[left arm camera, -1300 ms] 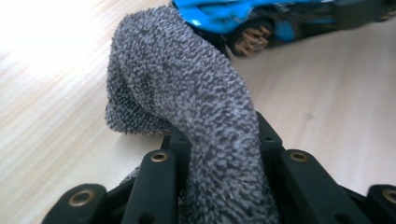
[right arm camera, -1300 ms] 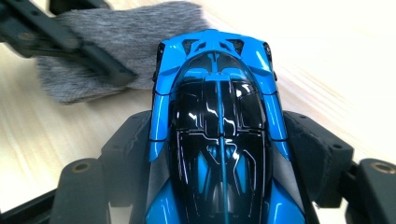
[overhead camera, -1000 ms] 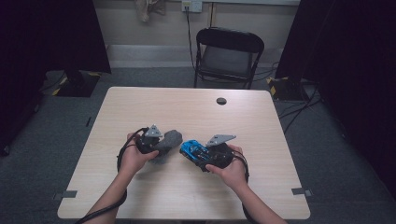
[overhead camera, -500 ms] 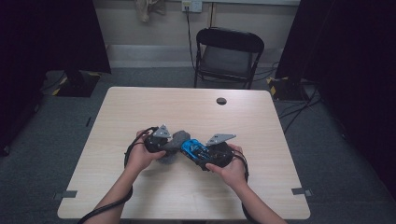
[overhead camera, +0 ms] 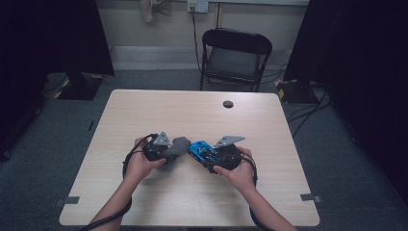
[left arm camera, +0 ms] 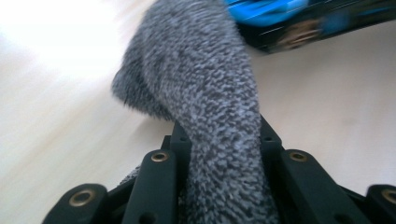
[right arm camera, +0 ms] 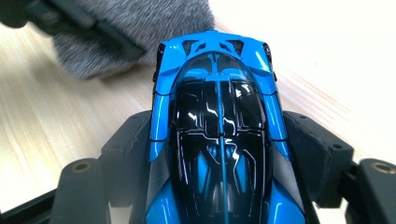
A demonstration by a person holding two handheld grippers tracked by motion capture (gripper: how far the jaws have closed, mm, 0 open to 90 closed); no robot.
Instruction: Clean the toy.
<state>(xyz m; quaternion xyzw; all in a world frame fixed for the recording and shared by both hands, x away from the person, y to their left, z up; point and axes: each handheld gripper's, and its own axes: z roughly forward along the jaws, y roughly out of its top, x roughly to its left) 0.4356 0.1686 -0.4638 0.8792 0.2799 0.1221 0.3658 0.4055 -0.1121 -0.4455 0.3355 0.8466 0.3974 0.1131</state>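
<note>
From above, the person has both hands close together near the middle of the table (overhead camera: 144, 115): the left gripper (overhead camera: 169, 148) clamps a grey fuzzy cloth (overhead camera: 177, 147), and the right gripper (overhead camera: 208, 153) grips a blue toy car (overhead camera: 199, 149), the cloth's end just touching the car's nose. A black chair (overhead camera: 235, 57) stands beyond the far edge, and a small dark disc (overhead camera: 228, 104) lies near that edge. In the left gripper view the jaws are clenched tight on the cloth (left arm camera: 205, 107), which rises between them toward the car (left arm camera: 280, 18) ahead. In the right gripper view the car (right arm camera: 219, 126) sits lengthwise between the jaws, held by its sides, with the cloth (right arm camera: 140, 28) against its front corner. This looks to me like wiping the car; next the cloth should sweep along the glossy body while the right hand keeps it steady.
</note>
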